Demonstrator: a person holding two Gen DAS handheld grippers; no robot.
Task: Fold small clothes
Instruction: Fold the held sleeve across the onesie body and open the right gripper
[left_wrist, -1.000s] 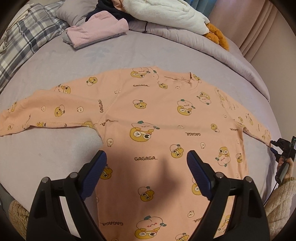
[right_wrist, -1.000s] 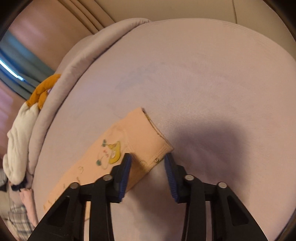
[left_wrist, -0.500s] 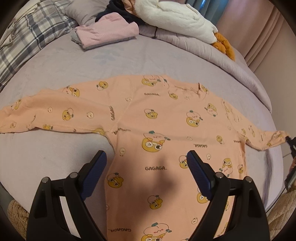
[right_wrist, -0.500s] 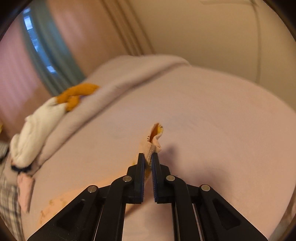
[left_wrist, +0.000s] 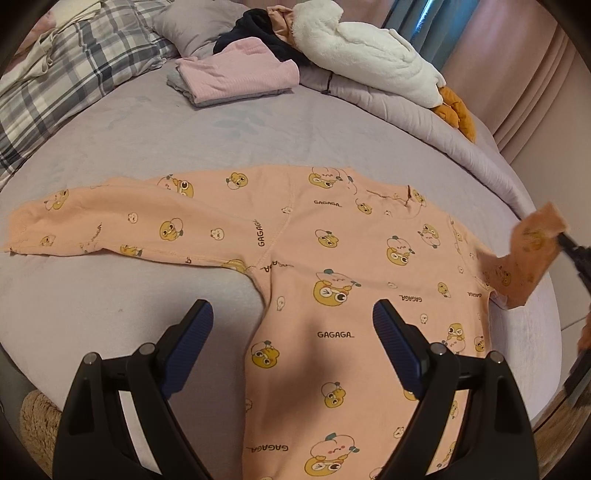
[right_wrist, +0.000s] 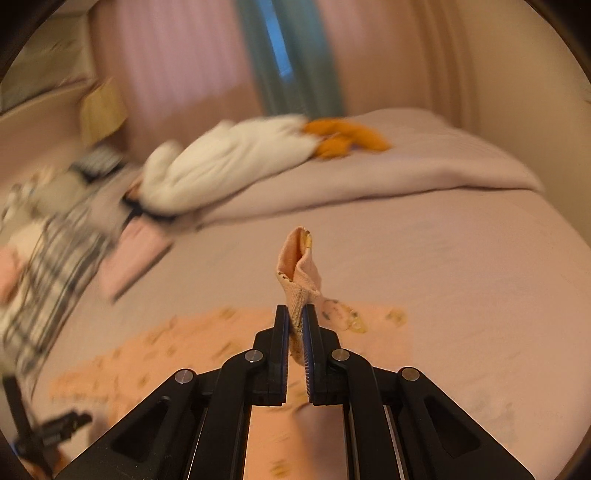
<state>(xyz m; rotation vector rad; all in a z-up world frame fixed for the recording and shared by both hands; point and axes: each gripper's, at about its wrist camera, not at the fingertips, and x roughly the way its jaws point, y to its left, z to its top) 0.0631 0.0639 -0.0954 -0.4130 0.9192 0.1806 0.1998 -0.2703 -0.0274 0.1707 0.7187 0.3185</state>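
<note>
Peach top (left_wrist: 332, 266) with cartoon print, spread flat on lilac bed (left_wrist: 155, 140), body and one sleeve lying smooth. Other sleeve's cuff (right_wrist: 297, 266) lifted clear of the bed, clamped in right claw (right_wrist: 295, 325), jaws together on the fabric. Left claw (left_wrist: 293, 332) hovering above the lower body of the top, jaws wide apart, nothing between them. Farther back: folded pink garment (left_wrist: 240, 74), white plush toy (left_wrist: 369, 55) on rolled duvet, plaid pillow (left_wrist: 66, 74) at the edge.
</note>
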